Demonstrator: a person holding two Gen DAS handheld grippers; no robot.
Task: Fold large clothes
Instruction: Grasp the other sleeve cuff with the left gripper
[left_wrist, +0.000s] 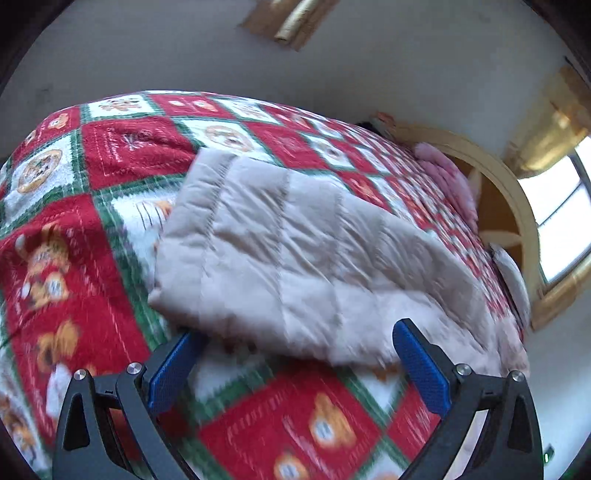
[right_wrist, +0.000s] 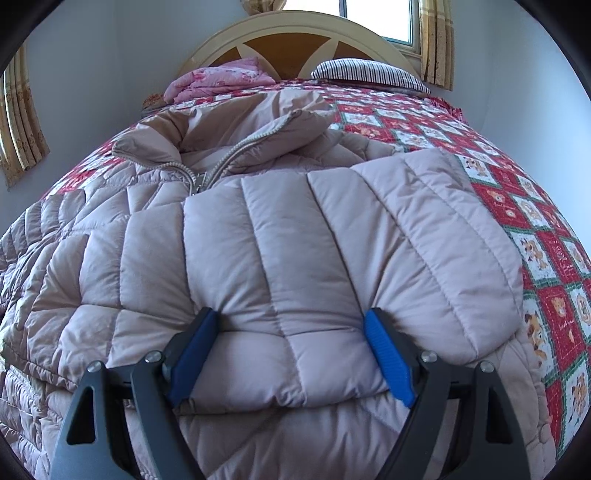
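Spread over a bed's red, white and green patchwork blanket (right_wrist: 517, 206): a beige quilted puffer jacket (right_wrist: 280, 236), collar and zipper (right_wrist: 207, 173) toward the headboard (right_wrist: 295, 40), one sleeve (left_wrist: 280, 236) folded across the body. Right gripper (right_wrist: 291, 350) down on the folded sleeve, blue pads (right_wrist: 388, 358) set wide apart and sunk into the padding on either side of a puffy ridge, not pinching it. Left gripper (left_wrist: 295, 373) beside the jacket's edge, jaws spread wide, nothing between them, over blanket. Against the headboard, a pink quilt (right_wrist: 218, 81) and striped pillow (right_wrist: 365, 72).
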